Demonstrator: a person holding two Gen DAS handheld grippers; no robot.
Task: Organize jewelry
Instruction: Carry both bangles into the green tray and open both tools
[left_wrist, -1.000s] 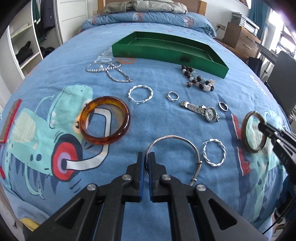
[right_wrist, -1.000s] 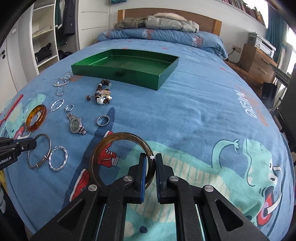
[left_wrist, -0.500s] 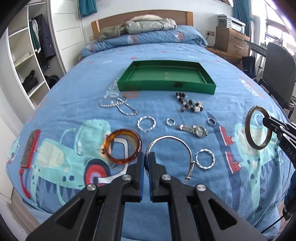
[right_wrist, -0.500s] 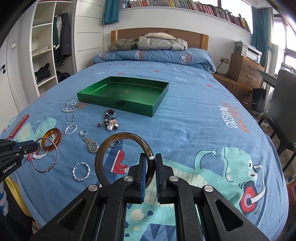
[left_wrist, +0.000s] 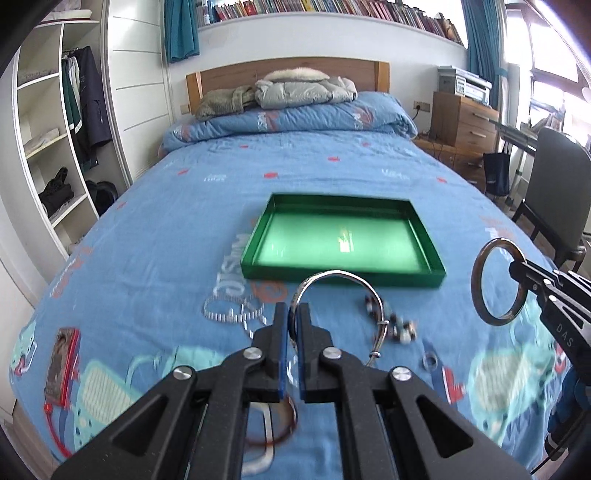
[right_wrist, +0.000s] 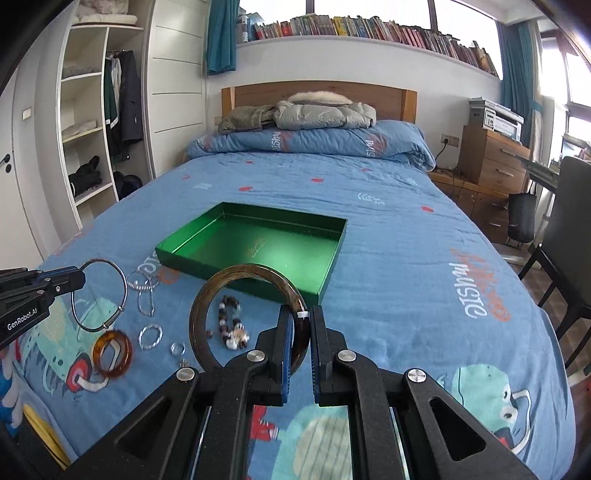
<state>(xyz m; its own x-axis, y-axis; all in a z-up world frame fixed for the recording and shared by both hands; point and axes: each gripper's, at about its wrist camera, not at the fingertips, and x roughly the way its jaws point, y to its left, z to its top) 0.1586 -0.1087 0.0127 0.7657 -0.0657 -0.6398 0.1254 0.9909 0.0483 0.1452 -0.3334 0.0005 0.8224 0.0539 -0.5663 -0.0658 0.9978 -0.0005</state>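
My left gripper (left_wrist: 291, 314) is shut on a thin silver bangle (left_wrist: 334, 275) and holds it in the air in front of the green tray (left_wrist: 258, 236). My right gripper (right_wrist: 299, 317) is shut on a dark brown bangle (right_wrist: 207, 295), also lifted above the bed. The green tray (right_wrist: 332, 266) is empty. In the right wrist view the left gripper (right_wrist: 79, 278) shows at the left with the silver bangle (right_wrist: 123, 291). In the left wrist view the right gripper (left_wrist: 517, 271) shows at the right with the brown bangle (left_wrist: 476, 291).
On the blue bedspread lie an amber bangle (right_wrist: 112, 354), a twisted silver bracelet (right_wrist: 150, 336), a small ring (right_wrist: 178, 348), a bead bracelet (right_wrist: 231, 325) and a silver chain (right_wrist: 144, 291). A red card (left_wrist: 62, 363) lies at the left. A chair (left_wrist: 554, 195) stands at the right.
Both grippers have risen with their bangles and moved forward toward the green tray. The jewelry on the bed has not moved.
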